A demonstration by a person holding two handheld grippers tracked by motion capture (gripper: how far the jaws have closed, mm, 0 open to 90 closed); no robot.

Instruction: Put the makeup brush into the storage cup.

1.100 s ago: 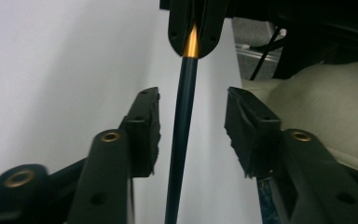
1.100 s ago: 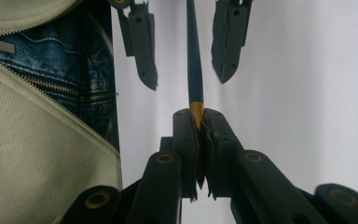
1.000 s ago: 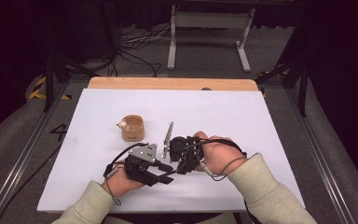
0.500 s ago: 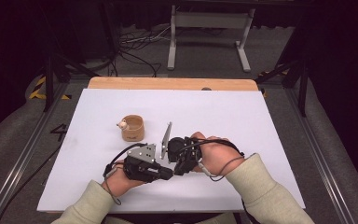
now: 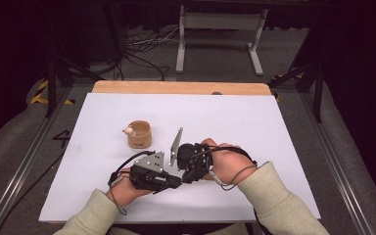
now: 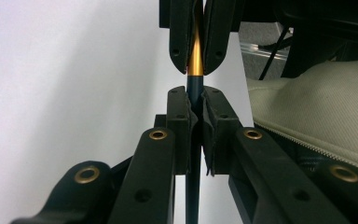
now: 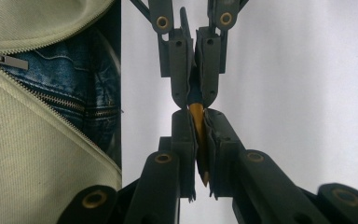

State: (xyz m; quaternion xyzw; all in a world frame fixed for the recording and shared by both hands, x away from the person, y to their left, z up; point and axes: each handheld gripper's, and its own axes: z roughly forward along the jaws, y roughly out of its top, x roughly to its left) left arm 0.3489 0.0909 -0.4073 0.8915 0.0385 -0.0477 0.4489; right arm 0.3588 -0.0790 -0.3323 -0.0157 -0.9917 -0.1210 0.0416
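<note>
While both grippers meet nose to nose near the front middle of the white table [image 5: 254, 122], a thin pen [image 6: 194, 79] runs between them and is gripped from both ends. In the left gripper view the left gripper [image 6: 195, 116] has its jaws pressed onto the pen's dark blue part, having just been closing on it; past them a short gold stretch of the pen leads into the jaws of the right gripper [image 6: 195, 42], which are also squeezed together on it. In the right gripper view the right gripper [image 7: 196, 135] clamps the gold section, whose pointed end shows low between its pads, and the left gripper [image 7: 194, 88] facing it grips the dark part. From the high view the left gripper [image 5: 176, 182] lies low over the table with its grey plate on top, the right gripper [image 5: 188, 171] just beside it, and the pen itself is hidden between them. Each gripper sits in a hand with a pale green sleeve [image 5: 279, 196]. A small wooden cup [image 5: 139, 134] stands on the table beyond the left gripper, well apart from it, with a small pale thing at its rim that is too small to tell.
</note>
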